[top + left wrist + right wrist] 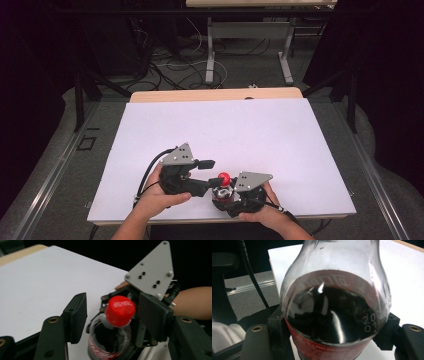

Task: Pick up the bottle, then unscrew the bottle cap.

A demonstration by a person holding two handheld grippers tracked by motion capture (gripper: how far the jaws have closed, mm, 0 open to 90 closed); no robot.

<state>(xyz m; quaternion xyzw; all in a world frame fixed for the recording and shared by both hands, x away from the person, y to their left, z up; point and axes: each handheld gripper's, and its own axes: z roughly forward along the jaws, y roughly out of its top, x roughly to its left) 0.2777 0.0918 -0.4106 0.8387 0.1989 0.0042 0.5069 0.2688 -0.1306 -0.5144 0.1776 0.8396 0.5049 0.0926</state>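
A clear cola bottle (334,312) with dark liquid, a red label and a red cap (120,310) stands upright near the table's front edge (224,178). My right gripper (332,332) is shut on the bottle's body, one pad pressed to each side, and it sits low at the front (223,196). My left gripper (115,313) is open at cap height, its jaws on either side of the cap. There is a gap on the left pad's (76,315) side, and the right pad (153,315) is close to the cap. In the high view the left gripper (212,172) reaches in from the bottle's left.
The white table top (225,130) stretches away behind the grippers, with a wooden strip (215,94) along its far edge. Beyond it are table legs (210,55) and cables on the floor. The person's hands (155,197) hold both grippers at the front edge.
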